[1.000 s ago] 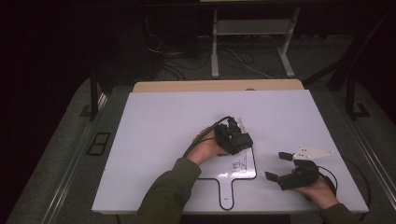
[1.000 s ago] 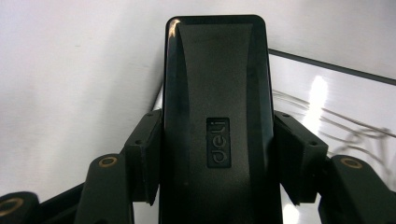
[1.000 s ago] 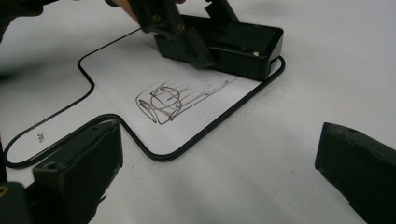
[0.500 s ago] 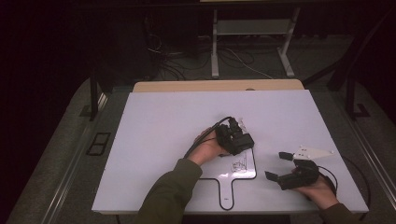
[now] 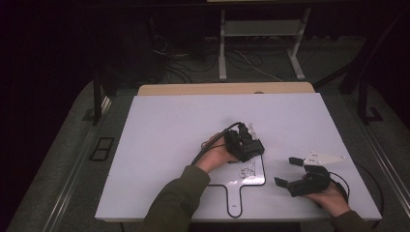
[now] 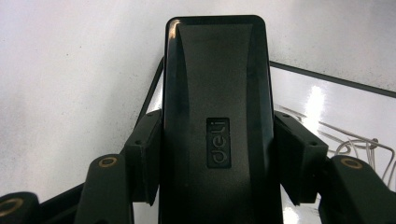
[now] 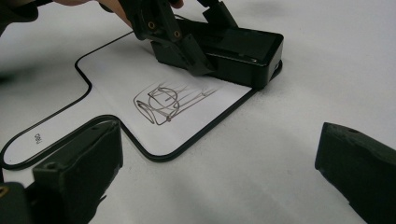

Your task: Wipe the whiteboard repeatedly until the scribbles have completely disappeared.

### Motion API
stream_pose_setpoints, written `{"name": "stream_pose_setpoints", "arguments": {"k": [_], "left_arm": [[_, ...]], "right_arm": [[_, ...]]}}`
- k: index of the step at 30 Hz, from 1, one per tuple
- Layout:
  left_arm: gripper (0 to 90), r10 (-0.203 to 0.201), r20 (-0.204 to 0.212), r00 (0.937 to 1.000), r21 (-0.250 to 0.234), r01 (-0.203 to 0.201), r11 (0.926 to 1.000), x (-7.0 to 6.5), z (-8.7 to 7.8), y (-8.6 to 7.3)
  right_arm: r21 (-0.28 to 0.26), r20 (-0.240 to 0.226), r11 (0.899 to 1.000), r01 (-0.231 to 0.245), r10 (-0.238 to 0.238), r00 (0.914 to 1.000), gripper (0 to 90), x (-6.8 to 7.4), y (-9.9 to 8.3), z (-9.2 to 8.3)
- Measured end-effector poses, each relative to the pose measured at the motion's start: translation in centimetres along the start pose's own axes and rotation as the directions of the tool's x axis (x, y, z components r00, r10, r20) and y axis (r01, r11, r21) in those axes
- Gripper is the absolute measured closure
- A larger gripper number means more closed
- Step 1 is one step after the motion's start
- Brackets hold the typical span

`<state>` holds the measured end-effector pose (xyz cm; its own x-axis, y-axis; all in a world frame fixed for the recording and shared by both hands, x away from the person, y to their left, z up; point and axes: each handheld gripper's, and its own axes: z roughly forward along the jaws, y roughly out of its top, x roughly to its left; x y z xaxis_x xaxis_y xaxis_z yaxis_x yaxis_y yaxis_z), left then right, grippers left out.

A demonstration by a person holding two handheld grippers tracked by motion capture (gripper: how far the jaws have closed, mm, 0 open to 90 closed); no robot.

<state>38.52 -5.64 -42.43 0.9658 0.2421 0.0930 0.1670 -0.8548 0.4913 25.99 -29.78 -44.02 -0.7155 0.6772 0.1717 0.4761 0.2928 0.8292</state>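
— What are we holding?
— Our left gripper (image 6: 215, 154) is clamping the black eraser (image 6: 215, 93) by its long sides; its long axis is running straight ahead, away from us, over the whiteboard (image 5: 251, 179) corner.
— And our right gripper (image 5: 289, 174)?
— It is resting with jaws wide apart, gripping nothing, the eraser well ahead.

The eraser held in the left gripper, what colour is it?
Black, with an embossed logo; the eraser shows best in the left gripper view.
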Motion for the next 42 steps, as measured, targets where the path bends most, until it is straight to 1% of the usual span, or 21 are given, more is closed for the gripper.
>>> {"name": "stream_pose_setpoints", "arguments": {"k": [2, 4, 6, 8, 9, 13, 16, 17, 20, 22, 25, 27, 29, 30, 32, 34, 36, 38, 39, 40, 42], "left_arm": [[39.8, -0.008, 0.016, 0.9998, -0.013, 0.008, 0.9999, -0.5, 0.0, -0.1], [39.8, 0.014, 0.025, 0.9996, -0.008, -0.014, 0.9999, -0.8, -0.1, -0.2], [39.8, 0.013, 0.035, 0.9993, -0.017, -0.012, 0.9998, -1.3, -0.2, -0.3], [39.8, 0.03, 0.043, 0.9986, -0.017, -0.029, 0.9994, -1.8, -0.3, -0.3], [39.8, 0.024, 0.049, 0.9985, -0.022, -0.023, 0.9995, -2.1, -0.3, -0.4], [39.9, 0.04, 0.062, 0.9973, -0.03, -0.038, 0.9988, -3.2, -0.6, -0.8], [39.9, 0.039, 0.071, 0.9967, -0.037, -0.037, 0.9986, -4.0, -0.9, -1.1], [39.9, 0.031, 0.077, 0.9965, -0.039, -0.028, 0.9989, -4.3, -0.9, -1.2], [39.9, 0.032, 0.092, 0.9952, -0.045, -0.028, 0.9986, -5.1, -1.1, -1.5], [39.9, 0.043, 0.1, 0.9941, -0.046, -0.039, 0.9982, -5.7, -1.2, -1.6], [39.9, 0.039, 0.111, 0.993, -0.048, -0.034, 0.9983, -6.2, -1.4, -1.8], [39.9, 0.043, 0.112, 0.9928, -0.048, -0.038, 0.9981, -6.2, -1.4, -1.9], [39.9, 0.034, 0.092, 0.9952, -0.058, -0.029, 0.9979, -6.0, -1.3, -1.8], [39.9, 0.031, 0.095, 0.995, -0.055, -0.026, 0.9981, -5.7, -1.3, -1.8], [39.9, 0.026, 0.071, 0.9972, -0.047, -0.022, 0.9986, -5.2, -1.1, -1.6], [39.9, 0.01, 0.045, 0.9989, -0.049, -0.008, 0.9988, -4.5, -0.9, -1.3], [39.9, 0.027, 0.021, 0.9994, -0.045, -0.026, 0.9987, -3.9, -0.8, -1.2], [39.9, 0.022, 0.027, 0.9994, -0.043, -0.02, 0.9989, -3.9, -0.8, -1.1], [39.9, 0.02, 0.046, 0.9988, -0.036, -0.018, 0.9992, -4.0, -0.9, -1.2], [39.9, 0.001, 0.073, 0.9974, -0.045, 0.003, 0.999, -4.4, -0.9, -1.3], [39.9, 0.006, 0.091, 0.9958, -0.055, -0.001, 0.9985, -5.1, -0.9, -1.3]], "right_arm": [[0.001, 0.0, 1.0, -0.001, 0.001, 1.0, 0.0, 0.0, 0.0, 0.0], [0.001, -0.001, 1.0, 0.002, -0.002, 1.0, 0.0, 0.0, 0.0, 0.0], [0.0, 0.0, 1.0, 0.002, -0.002, 1.0, 0.0, 0.0, 0.0, 0.0], [-0.002, 0.002, 1.0, 0.004, -0.004, 1.0, 0.0, 0.0, 0.0, 0.0], [-0.002, 0.002, 1.0, 0.005, -0.005, 1.0, 0.0, 0.0, 0.0, 0.0], [-0.001, 0.004, 1.0, 0.002, -0.002, 1.0, 0.0, 0.0, 0.0, 0.0], [-0.001, 0.005, 1.0, -0.002, 0.002, 1.0, 0.0, 0.1, 0.0, 0.0], [-0.001, 0.005, 1.0, -0.001, 0.001, 1.0, 0.0, 0.0, 0.0, 0.0], [-0.001, 0.003, 1.0, 0.001, -0.001, 1.0, 0.0, 0.1, 0.0, 0.0], [-0.001, 0.004, 1.0, 0.004, -0.004, 1.0, 0.0, 0.1, 0.0, 0.0], [-0.001, 0.005, 1.0, -0.001, 0.001, 1.0, 0.0, 0.1, 0.0, 0.0], [-0.002, 0.005, 1.0, -0.002, 0.002, 1.0, 0.0, 0.1, 0.0, -0.1], [-0.001, 0.009, 1.0, -0.002, 0.002, 1.0, 0.0, 0.1, 0.0, -0.1], [-0.001, 0.01, 1.0, 0.0, 0.0, 1.0, 0.0, 0.0, 0.0, -0.1], [0.0, 0.01, 1.0, 0.001, -0.001, 0.9999, 0.0, 0.0, 0.0, 0.0], [0.001, 0.009, 1.0, 0.005, -0.005, 0.9999, 0.0, 0.1, 0.0, -0.1], [-0.002, 0.011, 1.0, 0.002, -0.002, 0.9999, 0.0, 0.1, 0.0, -0.1], [-0.003, 0.012, 1.0, 0.001, -0.001, 0.9999, 0.0, 0.0, 0.0, 0.0], [0.0, 0.011, 1.0, 0.002, -0.002, 0.9999, 0.0, 0.0, 0.0, -0.1], [-0.001, 0.011, 1.0, 0.002, -0.002, 0.9999, 0.0, 0.0, 0.0, -0.1], [-0.003, 0.011, 1.0, 0.001, -0.001, 0.9999, 0.0, 0.0, 0.0, -0.1]]}}
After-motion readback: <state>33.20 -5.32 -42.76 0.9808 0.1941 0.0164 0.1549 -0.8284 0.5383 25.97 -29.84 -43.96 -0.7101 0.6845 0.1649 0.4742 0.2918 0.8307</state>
